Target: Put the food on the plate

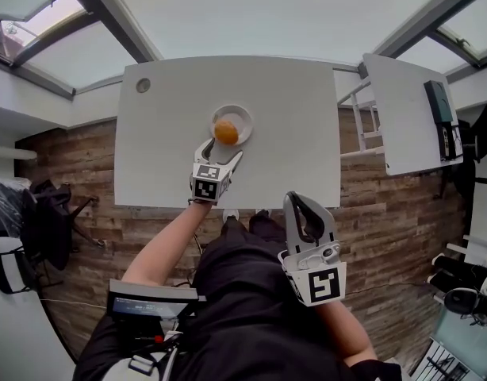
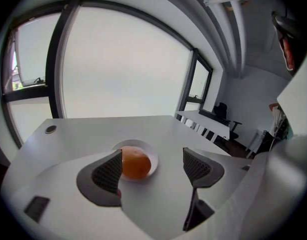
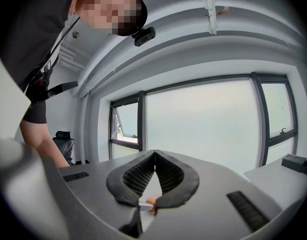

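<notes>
An orange, round piece of food (image 1: 225, 132) lies on a small white plate (image 1: 242, 120) in the middle of the white table (image 1: 291, 133). My left gripper (image 1: 224, 152) stands open just short of the plate, with its jaws apart and nothing between them. In the left gripper view the food (image 2: 137, 165) sits on the plate (image 2: 152, 156) beyond the left finger (image 2: 107, 173). My right gripper (image 1: 301, 209) is shut and empty, held off the table's near edge above the person's lap. Its tips (image 3: 154, 156) meet in the right gripper view.
A second white table (image 1: 402, 109) stands to the right with a dark device (image 1: 438, 101) on it. A round grommet (image 1: 143, 85) sits at the table's far left corner. A black office chair (image 1: 49, 213) stands at the left on the wooden floor.
</notes>
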The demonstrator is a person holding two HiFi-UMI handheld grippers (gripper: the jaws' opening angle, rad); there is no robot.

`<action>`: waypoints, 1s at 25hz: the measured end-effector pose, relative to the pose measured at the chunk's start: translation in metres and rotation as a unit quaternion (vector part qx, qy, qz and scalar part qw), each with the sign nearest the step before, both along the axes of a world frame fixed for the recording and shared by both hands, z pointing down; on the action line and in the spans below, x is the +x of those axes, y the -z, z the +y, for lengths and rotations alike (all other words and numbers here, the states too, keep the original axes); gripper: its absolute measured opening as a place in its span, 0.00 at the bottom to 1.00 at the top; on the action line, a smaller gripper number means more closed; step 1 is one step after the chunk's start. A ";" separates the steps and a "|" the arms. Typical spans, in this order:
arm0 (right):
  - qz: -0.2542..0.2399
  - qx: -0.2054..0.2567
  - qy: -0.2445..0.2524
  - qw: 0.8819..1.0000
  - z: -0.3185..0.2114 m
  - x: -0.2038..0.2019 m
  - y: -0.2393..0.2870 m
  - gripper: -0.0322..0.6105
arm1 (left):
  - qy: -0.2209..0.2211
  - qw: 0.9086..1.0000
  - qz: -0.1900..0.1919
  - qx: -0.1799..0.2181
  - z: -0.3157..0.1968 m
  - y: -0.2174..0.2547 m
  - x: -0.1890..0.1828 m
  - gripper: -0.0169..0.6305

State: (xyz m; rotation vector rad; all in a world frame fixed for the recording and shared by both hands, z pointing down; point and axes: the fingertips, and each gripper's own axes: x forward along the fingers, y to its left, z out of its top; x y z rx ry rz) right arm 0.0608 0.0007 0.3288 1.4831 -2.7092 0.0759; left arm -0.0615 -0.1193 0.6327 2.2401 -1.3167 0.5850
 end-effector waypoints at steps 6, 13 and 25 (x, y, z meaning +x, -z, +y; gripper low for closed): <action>-0.004 -0.001 0.014 1.000 -0.001 -0.005 0.001 0.06 | 0.011 1.000 0.019 0.022 0.013 0.023 -0.003 0.61; -0.012 0.000 0.025 1.000 -0.004 -0.012 0.002 0.06 | 0.096 0.993 0.042 0.055 0.020 0.068 -0.027 0.61; -0.029 0.001 0.040 0.999 -0.011 -0.015 0.005 0.06 | 0.121 0.983 0.075 0.114 0.039 0.141 -0.030 0.61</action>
